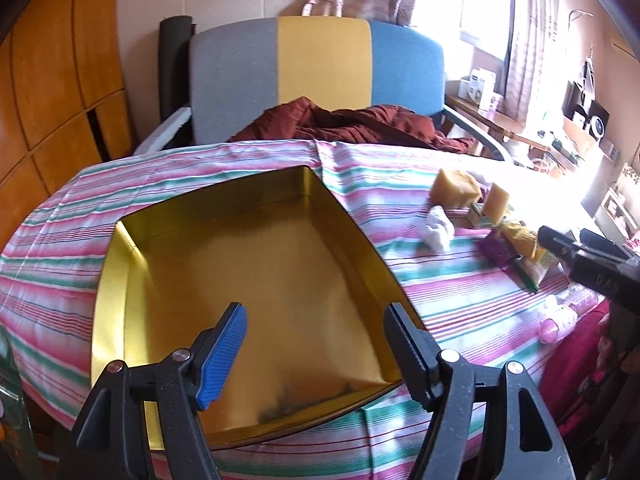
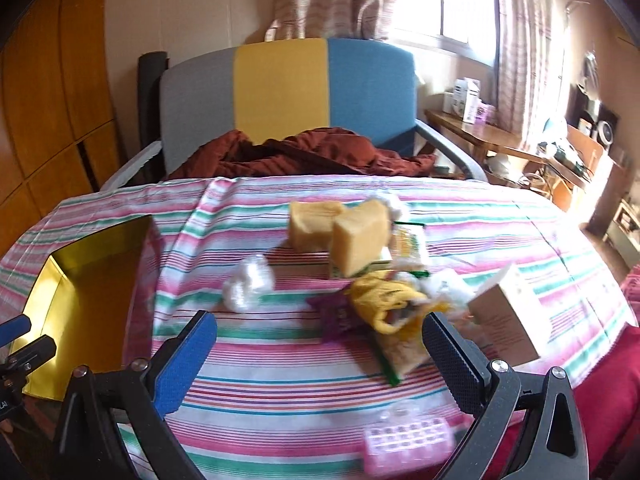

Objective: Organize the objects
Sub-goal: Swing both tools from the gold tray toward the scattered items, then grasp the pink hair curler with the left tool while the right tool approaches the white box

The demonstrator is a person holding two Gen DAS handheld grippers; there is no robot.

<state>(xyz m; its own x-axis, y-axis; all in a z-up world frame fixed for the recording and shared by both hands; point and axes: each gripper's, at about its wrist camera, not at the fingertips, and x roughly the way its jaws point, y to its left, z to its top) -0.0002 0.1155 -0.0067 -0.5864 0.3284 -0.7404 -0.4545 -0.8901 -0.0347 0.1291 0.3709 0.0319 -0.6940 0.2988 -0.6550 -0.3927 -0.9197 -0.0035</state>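
Note:
An empty gold tin box (image 1: 260,280) lies on the striped cloth, and my left gripper (image 1: 316,320) hovers open over its near end. The box (image 2: 80,292) shows at the left in the right wrist view. My right gripper (image 2: 320,334) stands open above the cloth, just short of a heap of items: two yellow blocks (image 2: 356,240), a crumpled white plastic wad (image 2: 248,280), yellow and purple wrappers (image 2: 380,304), a green-edged packet (image 2: 400,352) and a cardboard box (image 2: 504,316). The same heap (image 1: 492,220) sits right of the tin. The right gripper (image 1: 580,252) enters at the right edge.
A pink pill organiser (image 2: 408,444) lies near the table's front edge under my right gripper. A grey, yellow and blue chair (image 2: 288,100) with a brown garment (image 2: 304,152) stands behind the table. Wooden cabinets (image 1: 52,80) are at left, a cluttered desk (image 2: 520,144) at right.

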